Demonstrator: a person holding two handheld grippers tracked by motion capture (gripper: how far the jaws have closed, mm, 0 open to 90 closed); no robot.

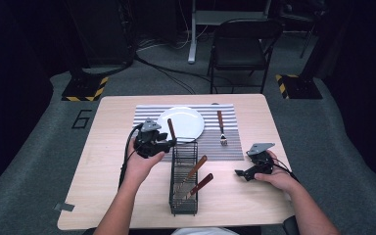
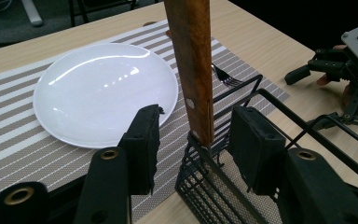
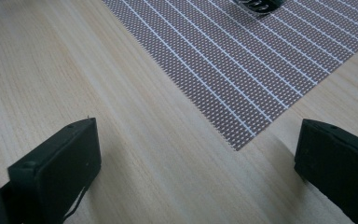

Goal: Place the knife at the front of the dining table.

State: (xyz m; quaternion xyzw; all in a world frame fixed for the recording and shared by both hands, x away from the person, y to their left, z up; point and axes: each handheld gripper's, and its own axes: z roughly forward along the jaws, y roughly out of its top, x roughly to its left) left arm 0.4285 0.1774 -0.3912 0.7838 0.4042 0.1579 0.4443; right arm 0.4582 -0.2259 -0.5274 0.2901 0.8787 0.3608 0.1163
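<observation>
A utensil with a wooden handle (image 2: 193, 60) stands upright with its lower end inside the far end of a black wire basket (image 2: 261, 93). My left gripper (image 2: 196, 119) is open around that handle, with a gap on each side. From above, the left gripper (image 1: 170, 143) sits at the far left corner of the basket (image 1: 172, 186), beside the upright handle (image 1: 171, 129). Two more wooden-handled utensils (image 1: 196, 169) lean inside the basket. My right gripper (image 1: 240, 172) is open and holds nothing, low over bare table right of the basket. Its jaws (image 3: 196, 149) frame the placemat corner (image 3: 242, 60).
A white plate (image 1: 183, 122) lies on the striped placemat (image 1: 147, 115), and a wooden-handled fork (image 1: 221, 127) lies on the mat to the plate's right. Beyond the table's far edge stands a folding chair (image 1: 242, 44).
</observation>
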